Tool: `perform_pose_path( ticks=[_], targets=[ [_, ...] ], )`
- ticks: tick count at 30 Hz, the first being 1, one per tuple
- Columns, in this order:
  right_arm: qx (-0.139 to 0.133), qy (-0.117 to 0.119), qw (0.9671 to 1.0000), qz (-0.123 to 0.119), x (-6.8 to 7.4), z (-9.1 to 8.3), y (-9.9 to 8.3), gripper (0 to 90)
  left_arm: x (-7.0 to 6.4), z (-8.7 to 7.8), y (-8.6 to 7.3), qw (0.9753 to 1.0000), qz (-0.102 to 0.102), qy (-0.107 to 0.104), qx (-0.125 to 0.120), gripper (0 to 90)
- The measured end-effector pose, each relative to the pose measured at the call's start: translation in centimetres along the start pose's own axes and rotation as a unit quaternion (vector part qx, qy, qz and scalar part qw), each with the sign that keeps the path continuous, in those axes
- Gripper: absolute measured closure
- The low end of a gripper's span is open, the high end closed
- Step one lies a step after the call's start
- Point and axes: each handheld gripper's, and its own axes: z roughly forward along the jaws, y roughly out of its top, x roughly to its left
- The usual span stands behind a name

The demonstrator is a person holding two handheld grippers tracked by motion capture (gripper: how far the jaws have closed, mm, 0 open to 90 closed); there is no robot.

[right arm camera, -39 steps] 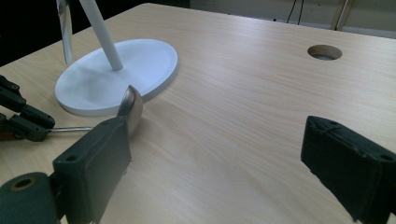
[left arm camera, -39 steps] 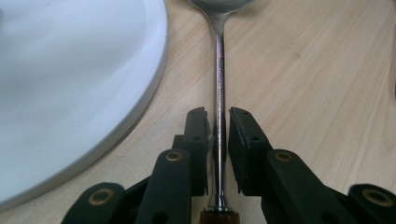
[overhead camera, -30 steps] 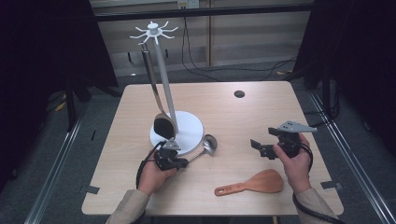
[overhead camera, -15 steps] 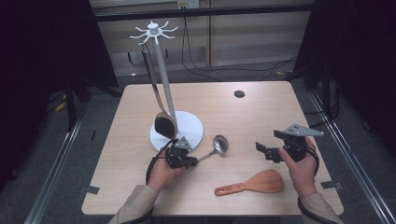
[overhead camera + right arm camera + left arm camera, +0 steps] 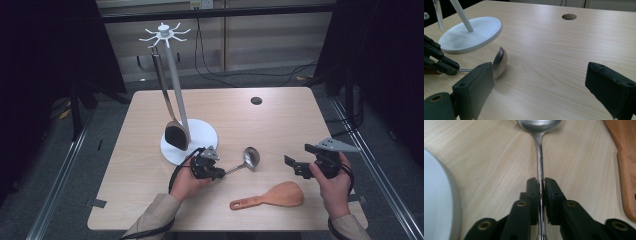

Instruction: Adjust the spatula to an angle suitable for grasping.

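Observation:
A steel ladle (image 5: 248, 158) lies on the table right of the white stand's base (image 5: 202, 136). My left gripper (image 5: 214, 169) is shut on its thin handle (image 5: 540, 170), with the bowl (image 5: 538, 123) pointing away from the jaws. The ladle bowl (image 5: 499, 62) rests on the wood, seen from the right gripper view. My right gripper (image 5: 296, 166) hovers open at the right, its jaws wide apart and empty. A wooden rice paddle (image 5: 272, 196) lies flat near the front edge, between the two hands. A dark spatula (image 5: 176, 134) hangs from the white utensil stand (image 5: 171, 75).
A round hole (image 5: 256, 100) sits in the tabletop at the back right. The stand's white base (image 5: 469, 33) takes up the left middle. The table's front edge is just below the paddle. Dark floor and metal rails surround the table.
My left gripper has slid the ladle right and forward, away from the stand's base. The right gripper has dropped slightly toward the front.

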Motion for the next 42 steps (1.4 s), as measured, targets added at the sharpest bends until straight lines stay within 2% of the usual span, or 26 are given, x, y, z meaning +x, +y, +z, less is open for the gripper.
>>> perform_pose_path(
  ticks=[1, 2, 4, 5, 6, 7, 8, 9, 10, 11, 14, 15, 16, 20, 22, 25, 26, 28, 33, 42],
  targets=[
    [0.0, 0.0, 1.0, -0.004, 0.0, 0.1, 0.0, 7.7, 0.1, -0.2, 0.0, 1.0, -0.002, -0.003, -0.002, 80.6],
    [0.001, 0.004, 1.0, -0.004, 0.2, 0.3, 0.1, 7.7, -0.1, -0.2, -0.2, 0.9998, -0.01, -0.003, -0.014, 79.0],
    [0.002, 0.007, 0.9999, -0.007, 0.4, 0.6, 0.2, 7.7, 0.1, -0.9, -0.3, 1.0, -0.005, 0.003, 0.005, 76.9],
    [0.002, 0.007, 0.9999, -0.007, 0.4, 0.6, 0.2, 7.7, 0.1, -0.9, -0.3, 1.0, -0.005, 0.003, 0.005, 76.8],
    [0.003, 0.008, 0.9999, -0.008, 0.5, 0.7, 0.3, 7.7, 0.0, -1.0, -0.6, 0.9998, -0.018, 0.004, -0.011, 76.8],
    [0.004, 0.01, 0.9999, -0.009, 0.6, 0.9, 0.4, 7.7, 0.2, -1.4, -0.7, 0.9999, -0.01, 0.001, -0.002, 76.9],
    [0.004, 0.011, 0.9999, -0.01, 0.7, 1.1, 0.4, 7.7, 0.0, -1.5, -0.9, 0.9996, -0.023, 0.005, -0.017, 76.9],
    [0.003, 0.014, 0.9998, -0.01, 0.8, 1.3, 0.5, 7.7, 0.0, -1.7, -1.0, 0.9994, -0.028, 0.007, -0.019, 77.3],
    [0.005, 0.017, 0.9998, -0.011, 0.9, 1.4, 0.6, 7.7, 0.2, -2.2, -1.1, 0.9998, -0.014, 0.009, -0.008, 77.7],
    [0.004, 0.018, 0.9998, -0.012, 1.0, 1.7, 0.7, 7.7, 0.0, -2.3, -1.3, 0.9993, -0.028, 0.012, -0.021, 78.1],
    [0.007, 0.026, 0.9995, -0.019, 1.4, 2.3, 0.9, 7.7, -0.3, -3.0, -1.7, 0.9985, -0.041, 0.016, -0.031, 80.7],
    [0.006, 0.03, 0.9993, -0.02, 1.6, 2.5, 1.1, 7.7, -0.3, -3.3, -1.8, 0.9989, -0.038, 0.016, -0.023, 81.8],
    [0.007, 0.035, 0.9991, -0.023, 1.9, 3.0, 1.3, 7.7, -0.5, -3.6, -2.0, 0.9983, -0.045, 0.017, -0.034, 84.7],
    [0.01, 0.043, 0.9986, -0.028, 2.4, 3.7, 1.5, 7.7, -0.6, -4.4, -2.4, 0.9981, -0.053, 0.016, -0.029, 89.0],
    [0.012, 0.049, 0.9982, -0.032, 2.7, 4.2, 1.6, 7.7, -0.7, -4.6, -2.7, 0.9971, -0.062, 0.013, -0.042, 90.0],
    [0.013, 0.058, 0.9974, -0.04, 3.2, 4.9, 1.9, 7.7, -0.9, -5.0, -3.1, 0.9969, -0.069, 0.011, -0.037, 90.0],
    [0.013, 0.06, 0.9973, -0.041, 3.3, 5.0, 2.0, 7.7, -1.1, -5.0, -3.3, 0.9964, -0.072, 0.009, -0.043, 90.0],
    [0.016, 0.064, 0.9969, -0.042, 3.6, 5.4, 2.1, 7.7, -1.3, -5.2, -3.5, 0.9969, -0.07, 0.011, -0.034, 90.0],
    [0.019, 0.074, 0.9958, -0.051, 4.2, 6.3, 2.4, 7.8, -1.8, -5.2, -4.2, 0.9965, -0.075, 0.008, -0.036, 90.0],
    [0.022, 0.092, 0.9937, -0.06, 5.4, 7.7, 3.0, 7.7, -2.6, -5.1, -5.2, 0.9967, -0.079, 0.004, -0.018, 90.0]
  ],
)
